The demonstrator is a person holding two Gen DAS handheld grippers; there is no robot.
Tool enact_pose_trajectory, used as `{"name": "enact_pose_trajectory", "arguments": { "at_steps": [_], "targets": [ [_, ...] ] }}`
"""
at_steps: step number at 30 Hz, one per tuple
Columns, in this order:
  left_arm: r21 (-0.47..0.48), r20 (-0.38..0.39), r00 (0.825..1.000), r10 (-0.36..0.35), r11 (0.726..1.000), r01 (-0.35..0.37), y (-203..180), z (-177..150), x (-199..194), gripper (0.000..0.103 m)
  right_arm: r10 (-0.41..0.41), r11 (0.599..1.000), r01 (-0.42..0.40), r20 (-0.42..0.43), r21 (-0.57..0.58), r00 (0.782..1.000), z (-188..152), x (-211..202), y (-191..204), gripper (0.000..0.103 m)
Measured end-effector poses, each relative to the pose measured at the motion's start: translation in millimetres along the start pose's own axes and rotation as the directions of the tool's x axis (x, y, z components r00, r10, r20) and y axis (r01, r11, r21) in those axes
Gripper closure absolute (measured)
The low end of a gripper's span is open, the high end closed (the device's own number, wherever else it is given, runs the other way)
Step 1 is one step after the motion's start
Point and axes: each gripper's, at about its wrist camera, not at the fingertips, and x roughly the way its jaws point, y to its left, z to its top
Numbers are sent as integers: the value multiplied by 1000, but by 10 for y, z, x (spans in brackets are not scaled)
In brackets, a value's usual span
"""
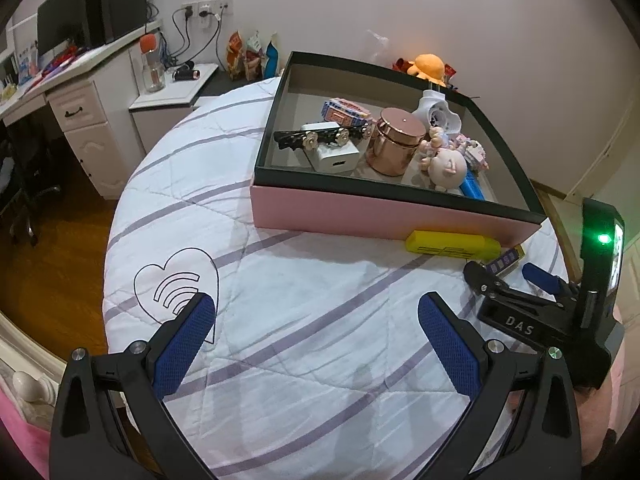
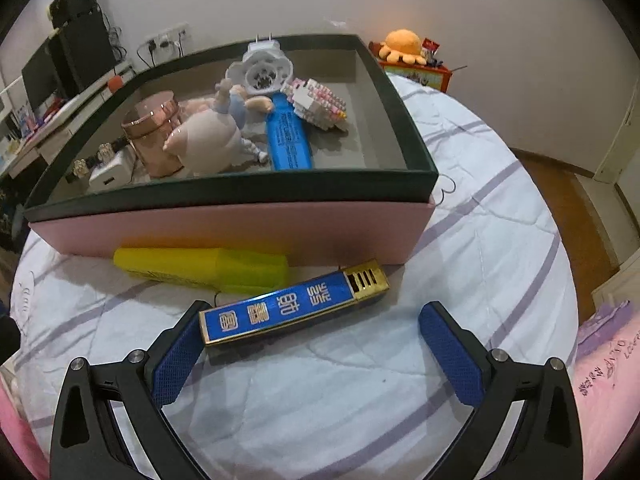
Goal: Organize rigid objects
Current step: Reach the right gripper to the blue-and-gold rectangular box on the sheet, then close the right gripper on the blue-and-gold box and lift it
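A pink box with a dark rim (image 1: 360, 210) (image 2: 240, 228) stands on the bed and holds a rose-gold jar (image 1: 394, 140) (image 2: 154, 130), a white charger (image 1: 334, 156), a black hair clip (image 1: 320, 136), a doll (image 2: 208, 140), a blue highlighter (image 2: 288, 136) and a block toy (image 2: 320, 106). A yellow highlighter (image 1: 452, 246) (image 2: 200, 266) and a blue-and-gold lighter (image 2: 294, 306) (image 1: 506, 260) lie on the quilt in front of the box. My right gripper (image 2: 316, 340) (image 1: 504, 276) is open, and the lighter lies between its fingers, beside the left pad. My left gripper (image 1: 316, 328) is open and empty over the quilt.
The quilt (image 1: 300, 340) is white with purple stripes. A white desk (image 1: 80, 108) with monitors stands far left. An orange plush (image 1: 430, 66) (image 2: 402, 44) sits behind the box. Wooden floor (image 2: 568, 208) lies past the bed's right edge.
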Motion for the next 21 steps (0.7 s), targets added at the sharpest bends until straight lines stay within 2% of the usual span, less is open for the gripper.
{"name": "enact_pose_trajectory", "arguments": {
  "at_steps": [6, 21],
  "targets": [
    [3, -8, 1000, -8, 1000, 8, -25, -8, 35, 0, 15, 1000, -15, 22, -11, 1000, -7, -53, -40, 19],
    [31, 15, 1000, 0, 1000, -1, -128, 7, -51, 0, 88, 996, -89, 50, 14, 995, -92, -328, -178, 20]
  ]
}}
